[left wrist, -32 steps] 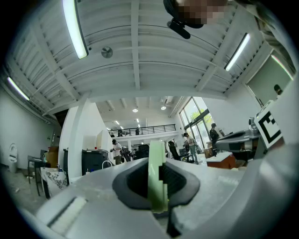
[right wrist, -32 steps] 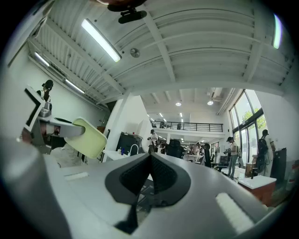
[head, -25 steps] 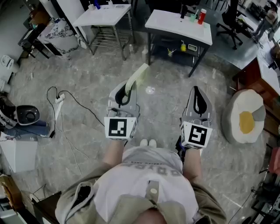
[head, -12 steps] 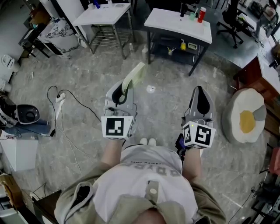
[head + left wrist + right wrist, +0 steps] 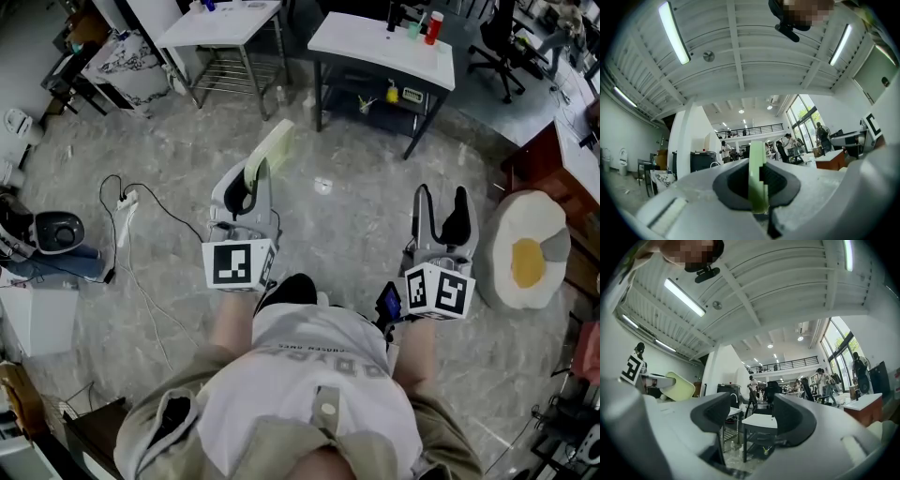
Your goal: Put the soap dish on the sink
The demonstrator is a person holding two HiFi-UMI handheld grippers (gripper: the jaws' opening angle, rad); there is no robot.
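Note:
The soap dish [image 5: 270,150] is pale green, and my left gripper [image 5: 251,174] is shut on it at one end. It sticks out forward over the floor. In the left gripper view the soap dish [image 5: 758,178] stands edge-on, pinched by the left gripper [image 5: 759,190]. My right gripper [image 5: 441,201] is open; its jaws have just been opening and nothing is between them. The right gripper [image 5: 751,417] frames a white-topped black stand [image 5: 759,422], with the soap dish [image 5: 680,386] at the left. Ahead stand that black-framed stand [image 5: 380,45] and a steel-framed one [image 5: 220,25].
An egg-shaped cushion [image 5: 525,255] lies on the floor at the right, beside a wooden desk [image 5: 553,178]. A power strip with cables [image 5: 126,201] and a grey machine [image 5: 58,234] are at the left. An office chair [image 5: 497,37] stands behind the black stand.
The right gripper's jaws went from shut to wide open and it shifted right. The left gripper drifted a little left, still holding the dish. A dark shoe now shows below the grippers.

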